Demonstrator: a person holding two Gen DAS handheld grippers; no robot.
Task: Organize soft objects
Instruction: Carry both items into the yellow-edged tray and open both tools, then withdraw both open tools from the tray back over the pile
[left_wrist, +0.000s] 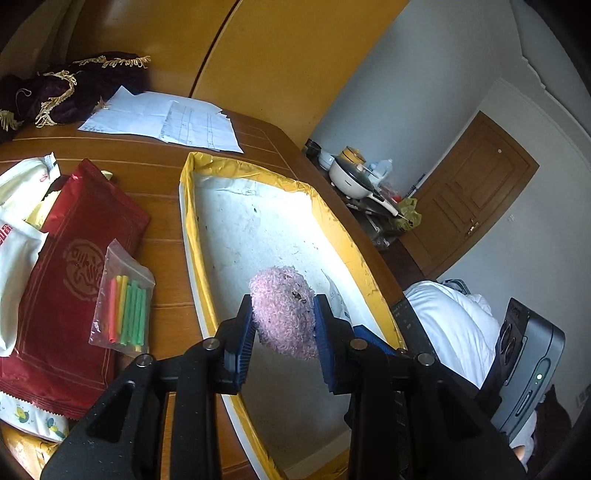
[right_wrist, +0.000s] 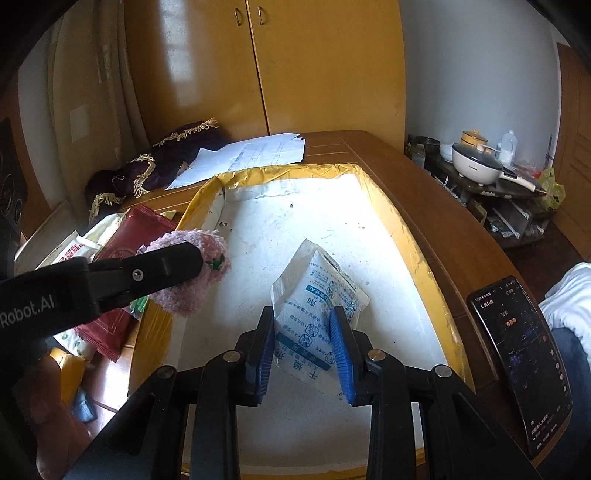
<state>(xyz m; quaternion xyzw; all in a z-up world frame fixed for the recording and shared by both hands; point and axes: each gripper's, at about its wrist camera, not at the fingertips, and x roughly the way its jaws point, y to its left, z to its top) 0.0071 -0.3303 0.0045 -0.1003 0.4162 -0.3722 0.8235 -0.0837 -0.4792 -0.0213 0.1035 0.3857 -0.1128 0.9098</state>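
Red pack (left_wrist: 70, 280): lies flat on the table left of the tray, beside a clear bag of coloured sticks (left_wrist: 123, 301).
Cloth (left_wrist: 66, 88): dark, gold-fringed, heaped at the far left, well beyond the tray.
Tray (left_wrist: 190, 236): white foam floor, yellow-taped rim; the landmark, and probably where the soft things go.
Left gripper (left_wrist: 284, 328): clenched on the puff (left_wrist: 282, 314), blue pads pressing both its sides.
Puff: pink, fuzzy, held above the tray's near left part, just inside the left rim.
Right gripper (right_wrist: 304, 339): closed on the sachet (right_wrist: 317, 314).
Sachet: white with blue print, long axis running away from the fingers, far end tipped up over the tray's middle, right of the puff.
Key relation: both things hang over the tray floor, straight below each gripper; lowering and letting go looks like the next step.
Phone (right_wrist: 524, 365): on the table edge right of the tray.
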